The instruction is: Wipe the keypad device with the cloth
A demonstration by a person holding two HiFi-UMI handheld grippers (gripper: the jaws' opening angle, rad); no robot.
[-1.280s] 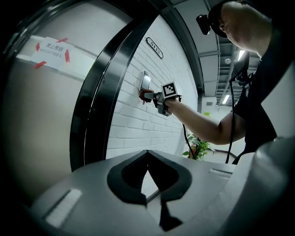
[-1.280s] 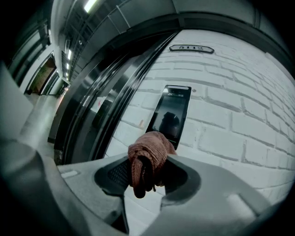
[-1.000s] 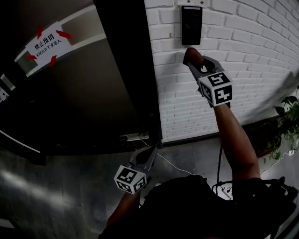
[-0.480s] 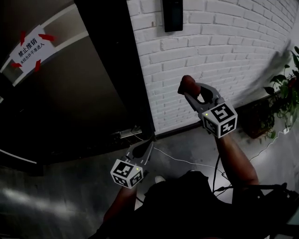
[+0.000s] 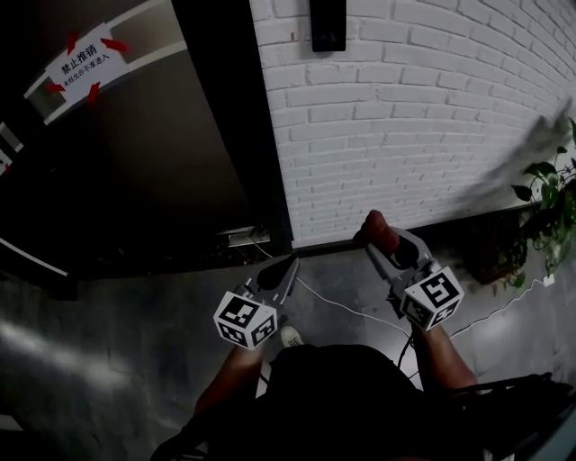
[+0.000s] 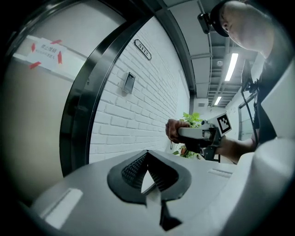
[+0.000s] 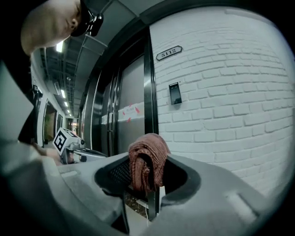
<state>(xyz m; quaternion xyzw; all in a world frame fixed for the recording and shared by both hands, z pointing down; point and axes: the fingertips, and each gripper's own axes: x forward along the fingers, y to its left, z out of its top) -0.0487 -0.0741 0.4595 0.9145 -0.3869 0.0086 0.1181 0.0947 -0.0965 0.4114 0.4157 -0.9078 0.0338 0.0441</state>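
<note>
The right claw (image 5: 378,239) pinches the soft, light cloth (image 7: 147,161), bunched at its fold, well below the keypad device (image 5: 328,22) on the far brick wall (image 5: 405,117); it would crumple easily. The left claw (image 5: 284,269) is pressed together, empty.

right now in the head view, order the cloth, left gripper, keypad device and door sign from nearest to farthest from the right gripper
1. cloth: clamped in the right gripper itself.
2. left gripper: beside it, on the left.
3. keypad device: high on the brick wall.
4. door sign: far left, on the door.
</note>
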